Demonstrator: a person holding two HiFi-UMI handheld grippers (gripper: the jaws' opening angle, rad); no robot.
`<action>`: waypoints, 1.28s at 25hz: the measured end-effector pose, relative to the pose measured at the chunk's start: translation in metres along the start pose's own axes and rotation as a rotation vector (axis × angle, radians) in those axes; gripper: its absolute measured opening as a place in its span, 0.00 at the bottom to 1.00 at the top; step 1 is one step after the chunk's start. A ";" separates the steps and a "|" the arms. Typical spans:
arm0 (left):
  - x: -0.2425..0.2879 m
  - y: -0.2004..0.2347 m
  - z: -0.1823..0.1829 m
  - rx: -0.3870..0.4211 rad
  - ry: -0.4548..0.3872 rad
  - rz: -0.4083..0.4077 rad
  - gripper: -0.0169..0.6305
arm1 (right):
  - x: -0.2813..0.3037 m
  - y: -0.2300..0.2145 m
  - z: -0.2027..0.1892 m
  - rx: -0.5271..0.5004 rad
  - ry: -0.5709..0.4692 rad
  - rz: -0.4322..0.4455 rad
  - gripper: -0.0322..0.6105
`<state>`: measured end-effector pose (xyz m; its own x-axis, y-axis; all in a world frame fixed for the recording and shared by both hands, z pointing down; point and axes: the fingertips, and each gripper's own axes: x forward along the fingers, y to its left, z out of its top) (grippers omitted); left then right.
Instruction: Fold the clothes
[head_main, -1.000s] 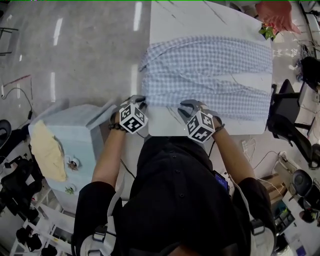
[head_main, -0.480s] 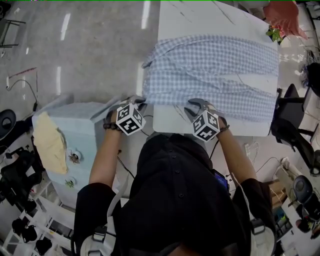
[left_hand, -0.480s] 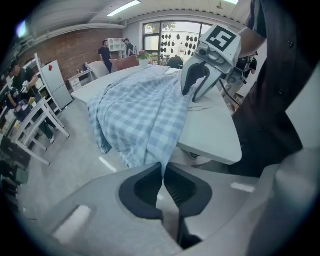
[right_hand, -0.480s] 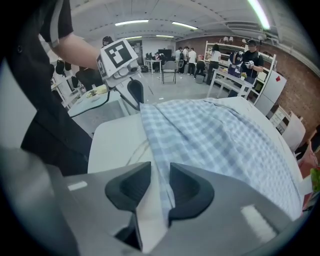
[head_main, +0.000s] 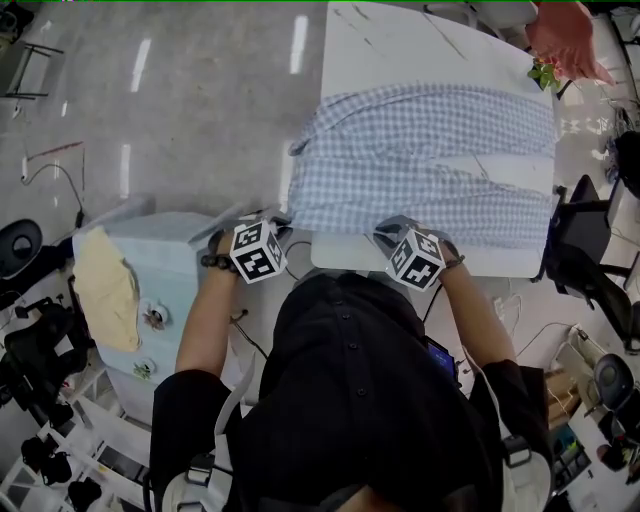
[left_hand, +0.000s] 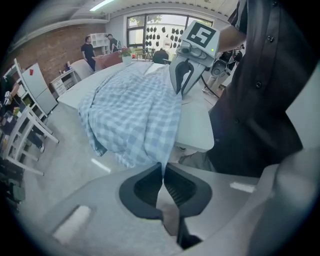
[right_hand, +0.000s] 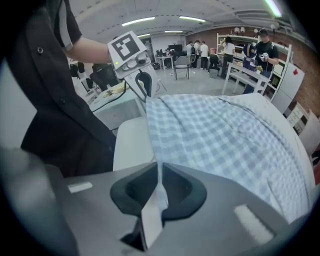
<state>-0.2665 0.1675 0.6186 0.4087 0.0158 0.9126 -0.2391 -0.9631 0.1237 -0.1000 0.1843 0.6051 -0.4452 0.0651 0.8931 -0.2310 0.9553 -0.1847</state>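
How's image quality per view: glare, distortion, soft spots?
Head view: sharp and evenly lit; light streaks glare on the floor, and the checked shirt reads cleanly. Left gripper view: heavy fisheye, dark corners, windows blown out, foreground nearest the lens soft. Right gripper view: same fisheye and vignette, ceiling lights bright, checks crisp.
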 end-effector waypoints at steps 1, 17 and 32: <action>0.001 -0.002 -0.001 -0.004 0.001 -0.006 0.05 | -0.001 0.003 0.000 0.013 -0.005 0.015 0.10; -0.001 0.000 -0.001 -0.174 -0.076 -0.004 0.23 | -0.030 -0.020 0.033 -0.036 -0.097 0.007 0.25; -0.015 0.125 0.021 -0.299 -0.169 0.267 0.16 | -0.056 -0.156 0.084 -0.139 -0.142 -0.205 0.19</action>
<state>-0.2837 0.0415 0.6117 0.4306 -0.2918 0.8541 -0.5903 -0.8069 0.0220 -0.1118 0.0073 0.5497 -0.5204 -0.1654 0.8377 -0.2125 0.9753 0.0606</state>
